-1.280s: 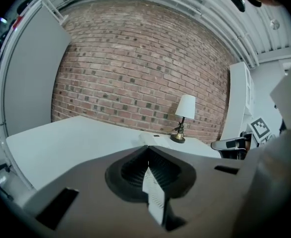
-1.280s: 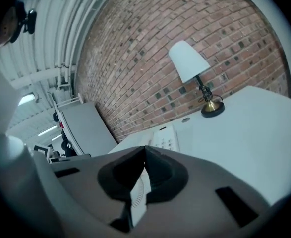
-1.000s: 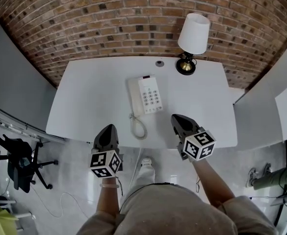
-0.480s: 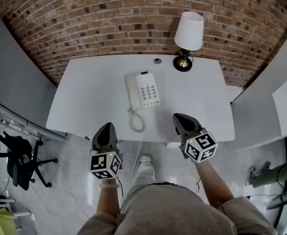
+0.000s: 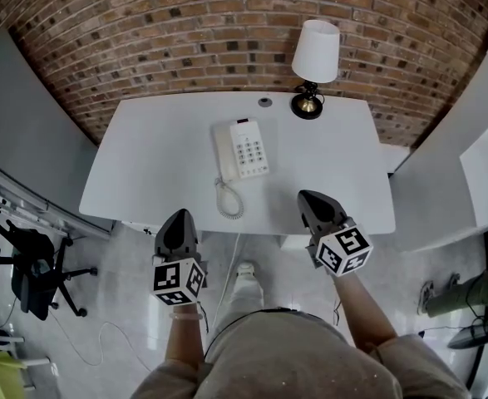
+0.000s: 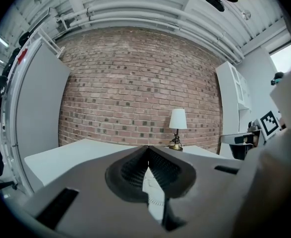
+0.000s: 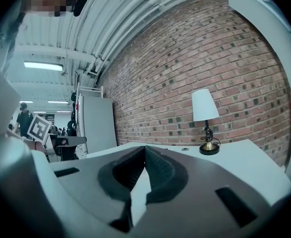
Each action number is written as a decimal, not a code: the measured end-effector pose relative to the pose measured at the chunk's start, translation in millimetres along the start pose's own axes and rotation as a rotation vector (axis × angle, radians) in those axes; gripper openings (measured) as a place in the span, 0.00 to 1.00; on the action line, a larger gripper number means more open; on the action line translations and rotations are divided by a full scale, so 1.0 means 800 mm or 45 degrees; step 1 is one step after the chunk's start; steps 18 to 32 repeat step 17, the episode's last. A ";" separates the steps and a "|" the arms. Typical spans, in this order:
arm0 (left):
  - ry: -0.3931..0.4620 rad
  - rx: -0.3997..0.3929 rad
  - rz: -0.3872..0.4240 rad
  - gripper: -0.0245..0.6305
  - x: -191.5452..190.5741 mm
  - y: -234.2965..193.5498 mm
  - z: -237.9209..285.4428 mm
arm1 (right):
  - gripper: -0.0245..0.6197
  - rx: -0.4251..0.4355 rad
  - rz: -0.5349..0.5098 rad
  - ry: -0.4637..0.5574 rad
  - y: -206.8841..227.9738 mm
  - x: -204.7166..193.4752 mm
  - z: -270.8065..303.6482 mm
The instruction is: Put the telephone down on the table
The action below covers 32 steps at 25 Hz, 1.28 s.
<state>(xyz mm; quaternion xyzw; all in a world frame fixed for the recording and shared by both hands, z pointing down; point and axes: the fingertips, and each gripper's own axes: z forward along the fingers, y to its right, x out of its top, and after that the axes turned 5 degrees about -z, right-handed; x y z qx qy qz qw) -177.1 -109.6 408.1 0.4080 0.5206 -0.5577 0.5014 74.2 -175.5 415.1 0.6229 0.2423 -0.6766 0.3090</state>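
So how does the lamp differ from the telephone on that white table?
The lamp stands upright at the far edge of the table, by the brick wall; the telephone lies flat nearer the middle. The lamp has a dark stem, a brassy base and a plain white shade; the telephone is a low white slab with a keypad and a coiled cord. Both sit on that table.

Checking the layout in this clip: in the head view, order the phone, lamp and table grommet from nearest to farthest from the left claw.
1. Phone, middle of the table, ahead and right of the left claw.
2. Grommet, near the table's back edge.
3. Lamp, back right, by the wall.
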 end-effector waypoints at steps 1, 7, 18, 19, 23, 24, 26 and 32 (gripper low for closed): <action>0.002 0.001 0.001 0.05 0.000 0.002 -0.003 | 0.05 -0.001 -0.009 0.002 -0.001 0.001 -0.003; 0.011 0.007 -0.001 0.05 -0.001 0.008 -0.015 | 0.05 -0.013 -0.024 0.013 -0.002 0.005 -0.017; 0.030 0.019 -0.008 0.05 0.004 0.015 -0.028 | 0.05 -0.033 -0.021 0.023 -0.001 0.009 -0.034; 0.030 0.019 -0.008 0.05 0.004 0.015 -0.028 | 0.05 -0.033 -0.021 0.023 -0.001 0.009 -0.034; 0.030 0.019 -0.008 0.05 0.004 0.015 -0.028 | 0.05 -0.033 -0.021 0.023 -0.001 0.009 -0.034; 0.030 0.019 -0.008 0.05 0.004 0.015 -0.028 | 0.05 -0.033 -0.021 0.023 -0.001 0.009 -0.034; 0.030 0.019 -0.008 0.05 0.004 0.015 -0.028 | 0.05 -0.033 -0.021 0.023 -0.001 0.009 -0.034; 0.030 0.019 -0.008 0.05 0.004 0.015 -0.028 | 0.05 -0.033 -0.021 0.023 -0.001 0.009 -0.034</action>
